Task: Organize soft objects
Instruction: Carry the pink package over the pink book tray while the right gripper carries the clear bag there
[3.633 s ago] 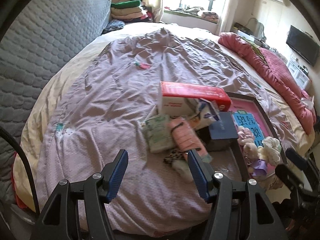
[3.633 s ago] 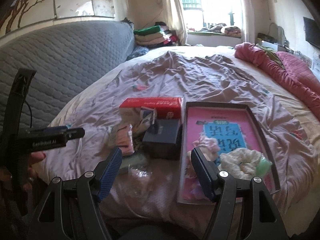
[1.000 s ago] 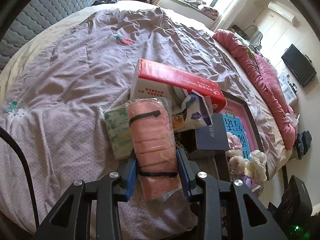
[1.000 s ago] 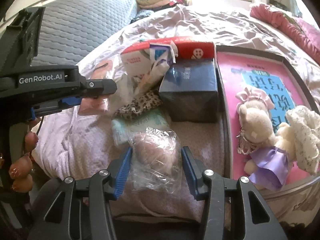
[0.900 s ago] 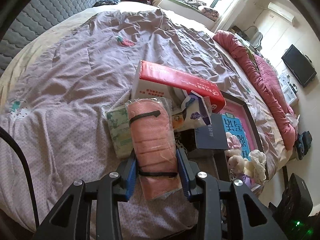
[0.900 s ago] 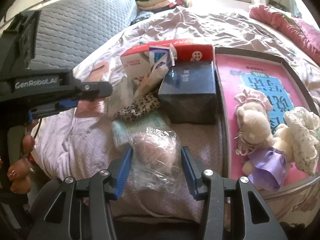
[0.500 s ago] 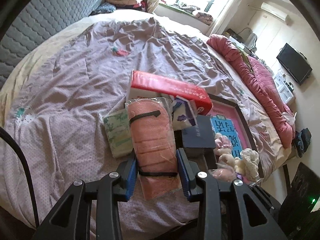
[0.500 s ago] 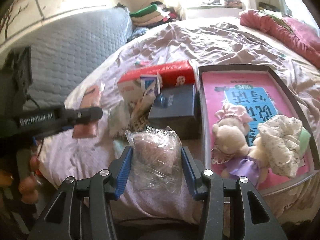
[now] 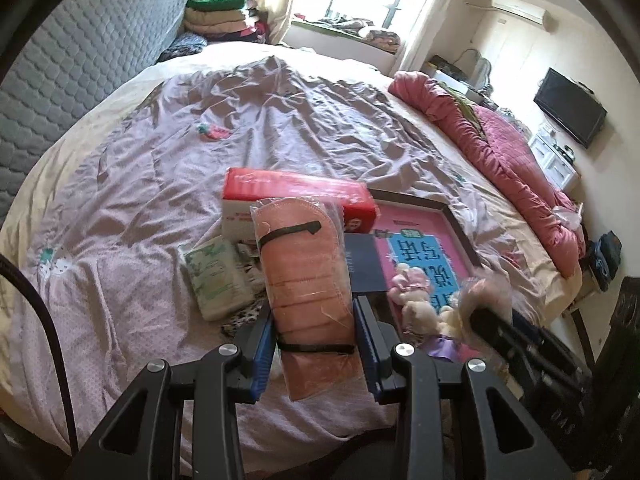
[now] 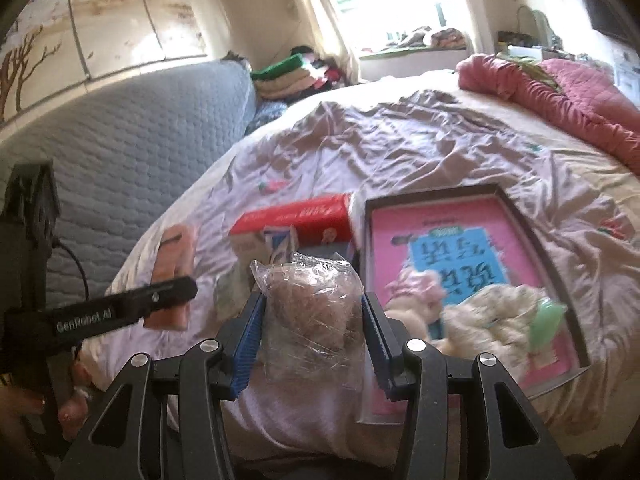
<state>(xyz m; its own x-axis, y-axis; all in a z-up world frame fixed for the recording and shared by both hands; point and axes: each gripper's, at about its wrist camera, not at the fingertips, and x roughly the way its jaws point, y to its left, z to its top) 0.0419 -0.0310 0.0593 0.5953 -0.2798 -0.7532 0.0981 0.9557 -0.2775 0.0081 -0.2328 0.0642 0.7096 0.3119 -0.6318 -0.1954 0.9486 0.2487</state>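
My left gripper (image 9: 314, 340) is shut on a pink pad pack in clear wrap (image 9: 304, 276) and holds it above the bed. My right gripper (image 10: 312, 340) is shut on a clear bag with a brownish fluffy thing (image 10: 310, 304), lifted above the bed's front edge. The pink tray (image 10: 472, 232) with a dark rim lies to the right and holds a plush doll (image 10: 412, 284) and a cream scrunchie (image 10: 492, 316). It also shows in the left wrist view (image 9: 420, 224). The left gripper and its pink pack (image 10: 172, 264) show at the left in the right wrist view.
A red and white box (image 9: 296, 192), a dark blue box (image 9: 364, 264), a green patterned tissue pack (image 9: 216, 272) and a leopard-print piece (image 9: 240, 316) lie on the lilac sheet (image 9: 160, 160). A red quilt (image 9: 492, 160) lies at the right. A grey padded headboard (image 9: 80, 52) stands left.
Both grippers have risen and pulled back with their loads, so the pile and tray look farther off. The right gripper has swung toward the tray.
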